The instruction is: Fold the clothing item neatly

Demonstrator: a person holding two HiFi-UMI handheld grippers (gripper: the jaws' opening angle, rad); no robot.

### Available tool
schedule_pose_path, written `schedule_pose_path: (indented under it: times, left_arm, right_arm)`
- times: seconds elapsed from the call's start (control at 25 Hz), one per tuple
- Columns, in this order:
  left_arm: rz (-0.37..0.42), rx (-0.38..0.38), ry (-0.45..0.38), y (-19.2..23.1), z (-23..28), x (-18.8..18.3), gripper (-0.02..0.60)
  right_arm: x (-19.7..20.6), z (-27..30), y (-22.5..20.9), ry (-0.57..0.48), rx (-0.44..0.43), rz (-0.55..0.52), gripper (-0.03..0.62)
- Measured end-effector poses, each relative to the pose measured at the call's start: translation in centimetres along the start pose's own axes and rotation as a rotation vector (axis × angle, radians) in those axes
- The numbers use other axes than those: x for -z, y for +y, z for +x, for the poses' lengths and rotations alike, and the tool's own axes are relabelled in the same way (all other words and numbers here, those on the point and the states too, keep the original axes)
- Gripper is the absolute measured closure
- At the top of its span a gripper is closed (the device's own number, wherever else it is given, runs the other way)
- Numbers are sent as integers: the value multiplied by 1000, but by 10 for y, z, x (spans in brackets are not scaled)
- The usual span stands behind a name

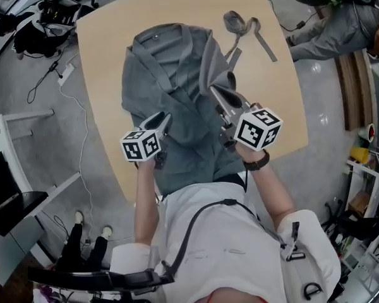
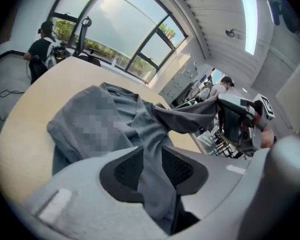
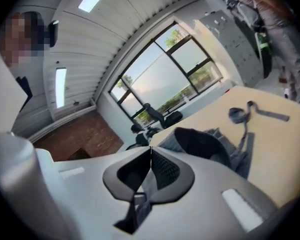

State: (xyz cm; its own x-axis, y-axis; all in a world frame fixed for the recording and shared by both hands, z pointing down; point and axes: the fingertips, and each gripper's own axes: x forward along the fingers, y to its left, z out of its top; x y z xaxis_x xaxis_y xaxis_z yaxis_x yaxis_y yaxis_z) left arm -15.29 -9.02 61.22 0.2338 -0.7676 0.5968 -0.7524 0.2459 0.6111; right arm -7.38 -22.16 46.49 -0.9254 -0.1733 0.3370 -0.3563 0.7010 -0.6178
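A grey garment (image 1: pixel 170 87) lies crumpled on the tan table (image 1: pixel 107 30), its collar toward the far edge. My left gripper (image 1: pixel 166 120) is over the garment's near left part. In the left gripper view its jaws (image 2: pixel 151 154) are shut on a band of the grey cloth (image 2: pixel 110 124) that runs up between the pads. My right gripper (image 1: pixel 213 90) holds a fold of the garment lifted above the table. In the right gripper view the jaws (image 3: pixel 150 156) are shut on a thin edge of the cloth, with the garment (image 3: pixel 205 144) bulging beyond them.
A grey fabric belt (image 1: pixel 246 27) lies loose on the table past the garment, also seen as the belt (image 3: pixel 247 115). A person (image 1: pixel 341 17) is beyond the table's far right corner. Cables and gear (image 1: pixel 44 24) lie on the floor at left.
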Motion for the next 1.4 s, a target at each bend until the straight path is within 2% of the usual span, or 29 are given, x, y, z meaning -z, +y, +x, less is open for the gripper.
schedule_pose_path:
  times: [0.08, 0.2, 0.28, 0.4, 0.44, 0.48, 0.52, 0.6, 0.72, 0.88, 0.96, 1.04, 1.12, 1.2, 1.24, 1.28, 1.36, 1.4]
  left_arm:
    - [-44, -43, -45, 27, -23, -1, 460]
    - [-114, -126, -97, 70, -60, 8, 460]
    - [-145, -178, -122, 90, -83, 17, 460]
    - [-174, -201, -138, 99, -96, 31, 460]
    - [-179, -200, -136, 99, -96, 35, 460]
    - [-182, -199, -132, 98, -96, 39, 460]
    - [-183, -197, -125, 97, -95, 43, 460]
    - [-181, -190, -106, 94, -89, 50, 460]
    - [-171, -162, -71, 84, -75, 58, 460]
    - [-109, -97, -16, 56, -56, 63, 459]
    - [-21, -113, 49, 48, -46, 72, 459]
    - [119, -176, 99, 50, -39, 78, 459]
    - [273, -216, 112, 55, -30, 79, 459]
    - [370, -212, 123, 56, -21, 81, 459]
    - [386, -197, 127, 54, -17, 82, 459]
    - [389, -181, 128, 51, -15, 82, 459]
    - [391, -157, 135, 46, -11, 84, 446]
    - [396, -153, 142, 42, -10, 85, 434]
  right_arm:
    - [48, 32, 40, 77, -71, -15, 589]
    - [122, 74, 75, 177, -103, -36, 589]
    - [175, 97, 79, 245, -91, -60, 589]
    - [256, 115, 64, 405, -72, -108, 592]
    - [277, 116, 61, 466, -85, -112, 579]
    - [293, 115, 63, 517, -110, -116, 516]
    - [302, 111, 68, 552, -143, -128, 483]
    - [301, 98, 81, 569, -209, -167, 487]
    - [273, 69, 87, 517, -264, -215, 485]
    - [220, 41, 57, 422, -212, -266, 485]
    - [202, 41, 34, 421, -173, -378, 485]
    - [199, 49, 15, 471, -156, -562, 420]
    - [210, 59, 5, 550, -171, -728, 401]
    - [229, 68, 0, 630, -196, -784, 401]
    - [237, 73, -1, 646, -199, -778, 409]
    - [240, 79, -1, 639, -192, -760, 448]
    - [236, 89, 0, 593, -166, -708, 582]
    - [229, 90, 3, 567, -155, -684, 583]
